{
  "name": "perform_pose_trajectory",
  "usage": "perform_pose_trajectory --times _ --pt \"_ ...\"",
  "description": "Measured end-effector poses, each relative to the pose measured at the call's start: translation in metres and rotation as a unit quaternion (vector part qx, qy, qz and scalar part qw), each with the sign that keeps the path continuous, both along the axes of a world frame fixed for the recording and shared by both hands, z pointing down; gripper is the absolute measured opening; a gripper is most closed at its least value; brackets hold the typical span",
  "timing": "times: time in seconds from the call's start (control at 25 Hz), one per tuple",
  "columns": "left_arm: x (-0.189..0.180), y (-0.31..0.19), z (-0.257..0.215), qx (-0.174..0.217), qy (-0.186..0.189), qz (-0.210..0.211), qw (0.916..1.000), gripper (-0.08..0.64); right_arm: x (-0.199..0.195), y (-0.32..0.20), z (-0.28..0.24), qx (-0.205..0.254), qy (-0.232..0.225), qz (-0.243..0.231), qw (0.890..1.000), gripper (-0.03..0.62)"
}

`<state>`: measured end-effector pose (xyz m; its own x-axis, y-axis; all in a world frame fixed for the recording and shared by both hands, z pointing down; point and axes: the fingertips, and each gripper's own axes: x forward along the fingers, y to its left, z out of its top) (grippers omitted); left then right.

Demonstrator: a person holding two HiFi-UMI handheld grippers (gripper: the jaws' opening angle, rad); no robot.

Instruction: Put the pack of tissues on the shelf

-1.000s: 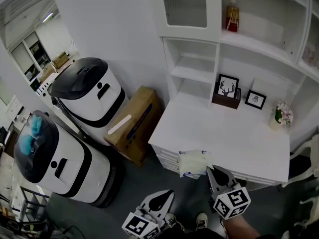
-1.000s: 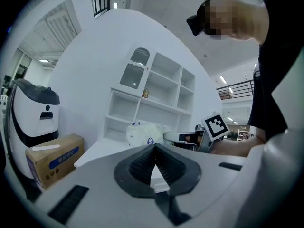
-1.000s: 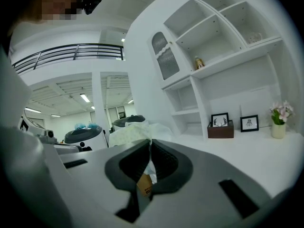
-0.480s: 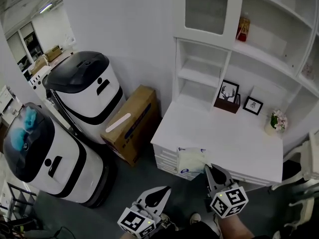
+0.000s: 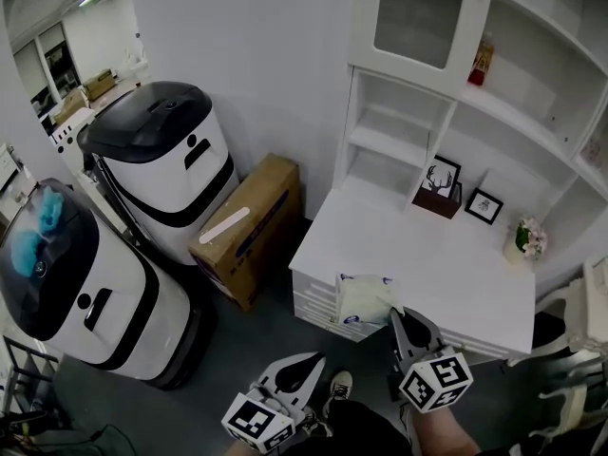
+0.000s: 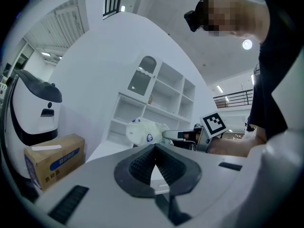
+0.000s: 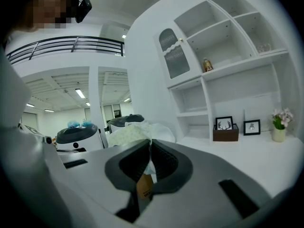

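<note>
The pack of tissues [image 5: 364, 299], pale green and white in a soft wrapper, hangs over the front edge of the white desk [image 5: 456, 264]. My right gripper [image 5: 400, 319] is shut on the pack's near end; in the right gripper view the pack [image 7: 135, 132] bulges out past the closed jaws. My left gripper [image 5: 306, 369] is low at the left of it, shut with nothing in it, and its view shows the pack [image 6: 145, 130] ahead. The white shelf unit [image 5: 418, 131] rises behind the desk.
A deer picture [image 5: 438, 180], a small frame [image 5: 484, 205] and a flower pot [image 5: 524, 239] stand at the back of the desk. A bottle [image 5: 482, 61] is on an upper shelf. Two white robots [image 5: 161, 164] and a cardboard box [image 5: 242, 226] are at the left.
The head view has shifted, so the shelf unit and desk now sit a little higher and further right. Both grippers keep their places, the right one still holding the pack.
</note>
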<state>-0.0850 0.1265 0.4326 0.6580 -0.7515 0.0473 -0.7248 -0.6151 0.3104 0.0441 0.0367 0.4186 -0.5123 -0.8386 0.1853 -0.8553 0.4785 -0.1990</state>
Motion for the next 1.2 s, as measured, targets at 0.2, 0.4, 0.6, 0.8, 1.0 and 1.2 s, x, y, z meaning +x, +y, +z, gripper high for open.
perform_pose_trajectory --times 0.2,0.4,0.6,0.8,1.0,1.2 --pt "-0.004 -0.017 0.005 -0.008 -0.008 -0.008 0.9999 -0.002 -0.001 -0.019 0.012 -0.006 -0.006 -0.006 1.000 0.008" --pt "-0.002 -0.039 0.004 -0.012 -0.020 -0.013 0.9996 -0.002 0.003 -0.045 0.017 -0.010 -0.016 -0.008 1.000 0.008" --pt "0.014 -0.068 0.000 -0.011 -0.028 -0.005 0.9995 -0.002 0.017 -0.070 0.017 -0.011 -0.029 0.000 1.000 0.008" --pt "0.036 -0.096 -0.002 -0.013 -0.042 0.015 0.9989 -0.002 0.037 -0.096 0.017 -0.010 -0.038 0.011 0.999 0.008" --pt "0.052 -0.125 0.001 -0.020 -0.053 0.024 0.9981 -0.002 0.053 -0.123 0.026 -0.014 -0.044 0.017 0.999 0.008" --pt "0.068 -0.152 0.002 -0.026 -0.065 0.034 0.9970 -0.002 0.064 -0.150 0.035 -0.013 -0.044 0.022 0.999 0.008"
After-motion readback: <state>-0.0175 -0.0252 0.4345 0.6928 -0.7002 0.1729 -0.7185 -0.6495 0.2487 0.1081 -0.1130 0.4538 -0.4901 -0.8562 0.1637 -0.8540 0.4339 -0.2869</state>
